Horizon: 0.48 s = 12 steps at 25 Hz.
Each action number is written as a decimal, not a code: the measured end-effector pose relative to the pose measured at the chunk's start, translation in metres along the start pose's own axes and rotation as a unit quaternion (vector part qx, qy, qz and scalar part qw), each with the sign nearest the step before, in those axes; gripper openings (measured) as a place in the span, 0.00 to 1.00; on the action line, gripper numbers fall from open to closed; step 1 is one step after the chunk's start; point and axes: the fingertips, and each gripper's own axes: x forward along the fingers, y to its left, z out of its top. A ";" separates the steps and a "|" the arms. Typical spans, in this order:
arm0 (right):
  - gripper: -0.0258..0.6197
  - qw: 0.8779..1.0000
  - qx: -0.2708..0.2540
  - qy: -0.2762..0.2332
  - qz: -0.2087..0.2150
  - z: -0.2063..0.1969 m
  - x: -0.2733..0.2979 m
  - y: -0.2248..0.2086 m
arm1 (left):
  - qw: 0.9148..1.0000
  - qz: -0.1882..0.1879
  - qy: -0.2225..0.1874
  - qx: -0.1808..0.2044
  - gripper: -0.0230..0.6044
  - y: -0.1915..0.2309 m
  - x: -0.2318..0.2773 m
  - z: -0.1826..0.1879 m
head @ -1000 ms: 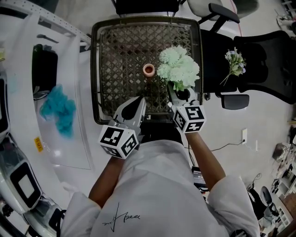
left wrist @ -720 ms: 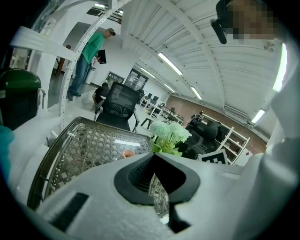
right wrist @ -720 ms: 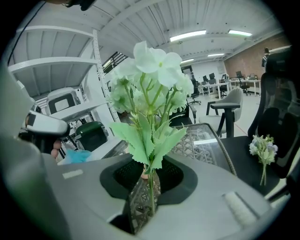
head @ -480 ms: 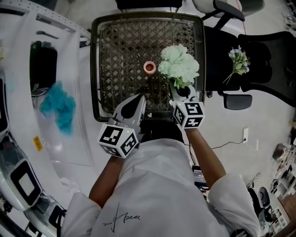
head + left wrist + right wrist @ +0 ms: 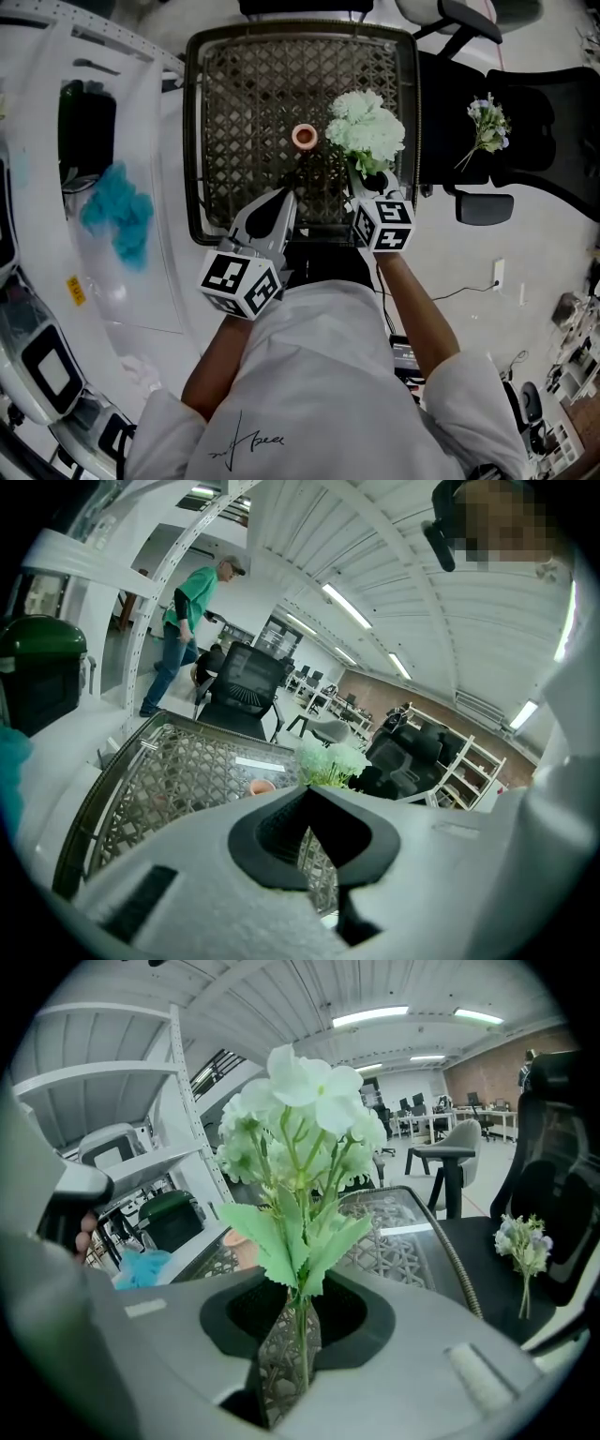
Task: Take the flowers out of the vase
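Note:
A small terracotta vase (image 5: 304,136) stands on the wicker-patterned table (image 5: 192,141); in the left gripper view the vase (image 5: 261,786) shows beyond the jaws. A pale green flower bunch (image 5: 366,129) is out of the vase and just to its right. My right gripper (image 5: 364,184) is shut on its stem. In the right gripper view the stem (image 5: 300,1330) runs up between the jaws to the blooms (image 5: 300,1110). My left gripper (image 5: 284,200) hovers over the table's near edge, jaws a narrow slit apart with nothing between them.
A second small bouquet (image 5: 487,127) lies on a black office chair seat to the table's right. A teal cloth (image 5: 117,216) sits on the white bench at the left. A person in a green shirt (image 5: 183,635) stands far beyond the table.
My right gripper has sunk a little toward the table with the flower bunch still in it. The left gripper has stayed put.

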 end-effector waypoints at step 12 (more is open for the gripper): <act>0.16 1.000 0.021 0.013 -0.001 -0.008 0.022 -0.006 | 1.000 0.010 0.010 -0.003 0.04 0.006 0.000 -0.006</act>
